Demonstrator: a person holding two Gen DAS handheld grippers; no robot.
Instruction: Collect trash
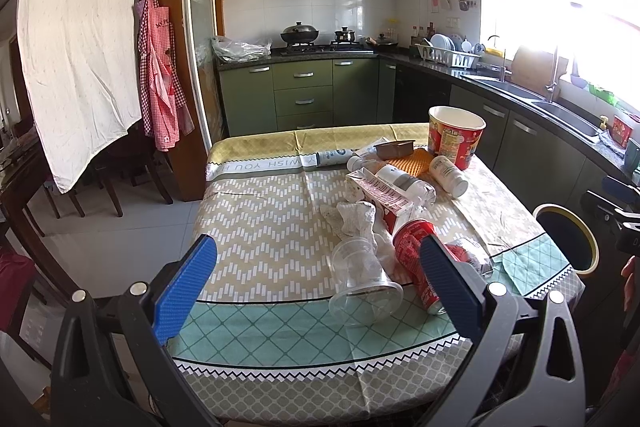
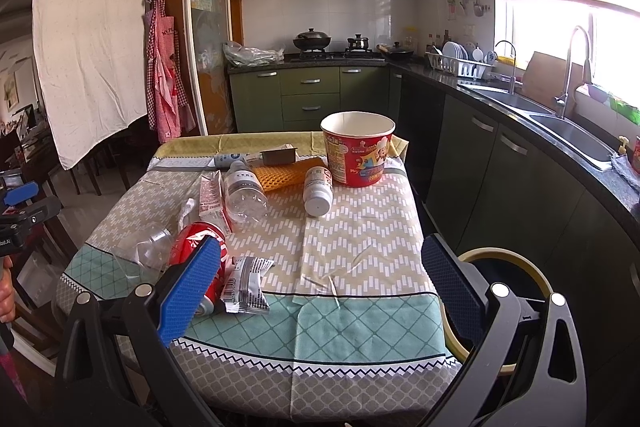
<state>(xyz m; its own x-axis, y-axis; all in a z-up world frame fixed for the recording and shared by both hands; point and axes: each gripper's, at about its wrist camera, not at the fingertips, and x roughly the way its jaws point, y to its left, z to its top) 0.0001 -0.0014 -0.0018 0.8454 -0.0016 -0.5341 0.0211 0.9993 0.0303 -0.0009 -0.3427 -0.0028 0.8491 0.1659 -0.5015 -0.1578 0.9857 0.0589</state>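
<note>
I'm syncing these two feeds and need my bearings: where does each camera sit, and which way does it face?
Left wrist view: sits on the left claw, looks across the table toward the stove; its blue fingers show, and the right claw at the right edge.
Right wrist view: sits on the right claw, farther right, facing likewise; the left claw shows at the left edge.
Shared: red can, noodle cup, bin.

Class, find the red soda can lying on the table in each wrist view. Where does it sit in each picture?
Left wrist: red soda can, right of centre, behind the right finger.
Right wrist: can, lower left, behind the left finger.
Shared landmark: red noodle bucket.
</note>
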